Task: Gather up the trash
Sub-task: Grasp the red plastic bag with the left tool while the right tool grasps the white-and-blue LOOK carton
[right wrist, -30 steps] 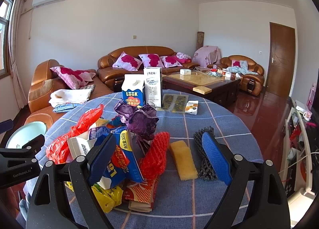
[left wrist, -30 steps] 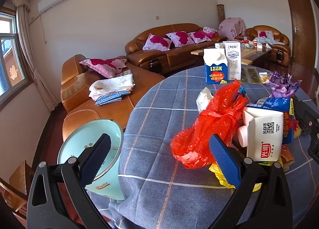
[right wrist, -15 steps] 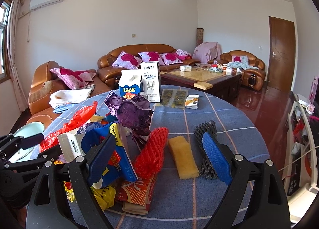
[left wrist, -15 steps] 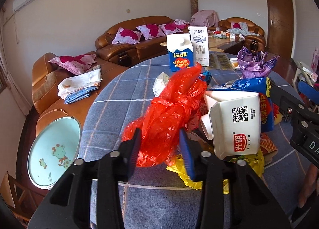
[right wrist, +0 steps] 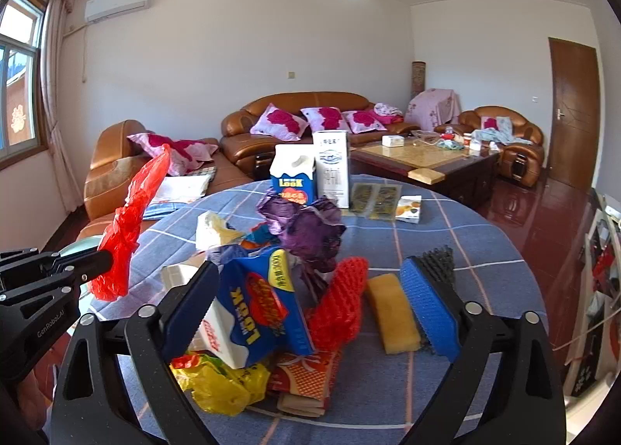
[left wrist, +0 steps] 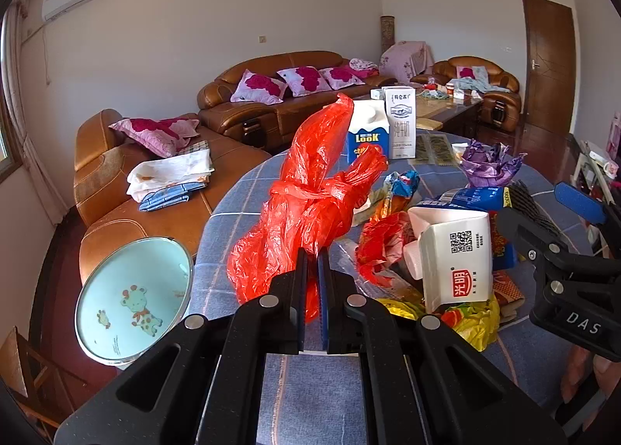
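Here the left gripper [left wrist: 311, 262] has just clenched its blue pads on a crumpled, knotted red plastic bag [left wrist: 310, 189], which stands up from the pinch above the left edge of the round table with a blue checked cloth [left wrist: 310, 398]; in the right wrist view the same bag hangs clear of the cloth. The right gripper [right wrist: 310, 297] is spread wide, its jaws having just been opening a little further, and grasps nothing; between its fingers lies the heap of rubbish near the table's front edge: a crushed blue snack bag with red and yellow print [right wrist: 264, 305], a red foam fruit net [right wrist: 341, 305], a yellow sponge block [right wrist: 392, 313] and a black foam net [right wrist: 438, 258] just beside the right pad. A tipped white milk carton with a red logo [left wrist: 454, 255] rests on a yellow plastic wrapper [left wrist: 473, 324]. Toward the far edge stand a blue and white carton [right wrist: 293, 179] and a tall white carton [right wrist: 332, 165], touching side by side, with a crumpled purple wrapper [right wrist: 306, 227] in front. Off the left edge sits a pale green bin with a giraffe print [left wrist: 132, 301]
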A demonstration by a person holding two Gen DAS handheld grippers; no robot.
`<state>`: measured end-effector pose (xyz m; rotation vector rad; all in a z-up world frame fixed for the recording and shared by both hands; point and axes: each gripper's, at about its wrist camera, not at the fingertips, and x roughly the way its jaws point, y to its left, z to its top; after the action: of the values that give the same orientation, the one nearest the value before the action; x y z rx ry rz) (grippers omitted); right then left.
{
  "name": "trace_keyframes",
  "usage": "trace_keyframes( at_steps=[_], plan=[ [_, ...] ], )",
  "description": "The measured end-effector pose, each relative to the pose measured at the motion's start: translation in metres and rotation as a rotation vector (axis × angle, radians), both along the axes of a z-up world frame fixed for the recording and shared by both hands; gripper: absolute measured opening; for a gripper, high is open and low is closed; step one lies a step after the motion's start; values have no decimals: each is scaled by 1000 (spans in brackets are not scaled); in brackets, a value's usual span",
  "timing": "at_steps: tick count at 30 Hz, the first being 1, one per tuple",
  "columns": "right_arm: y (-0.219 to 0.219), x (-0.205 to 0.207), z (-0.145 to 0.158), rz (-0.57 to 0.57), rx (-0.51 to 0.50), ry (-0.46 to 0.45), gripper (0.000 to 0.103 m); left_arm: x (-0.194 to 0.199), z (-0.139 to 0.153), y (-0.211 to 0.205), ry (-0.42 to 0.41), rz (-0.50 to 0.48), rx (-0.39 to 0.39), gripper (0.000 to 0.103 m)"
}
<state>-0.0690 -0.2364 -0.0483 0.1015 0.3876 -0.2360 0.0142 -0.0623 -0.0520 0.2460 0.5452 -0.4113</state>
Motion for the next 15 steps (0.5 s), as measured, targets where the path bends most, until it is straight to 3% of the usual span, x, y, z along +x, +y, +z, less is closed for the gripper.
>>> trace_keyframes(
  at_steps=[7,13,15],
  plan=[
    [28,24,-11,93,-77,110,96,7,-2,10,4,51,8,5],
    [30,36,-20,137,-73,167,93,10,-3,13,14,59,7,5],
    [29,35,-20,169,-52,176,62,11,-2,14,14,60,5,5]
  ],
)
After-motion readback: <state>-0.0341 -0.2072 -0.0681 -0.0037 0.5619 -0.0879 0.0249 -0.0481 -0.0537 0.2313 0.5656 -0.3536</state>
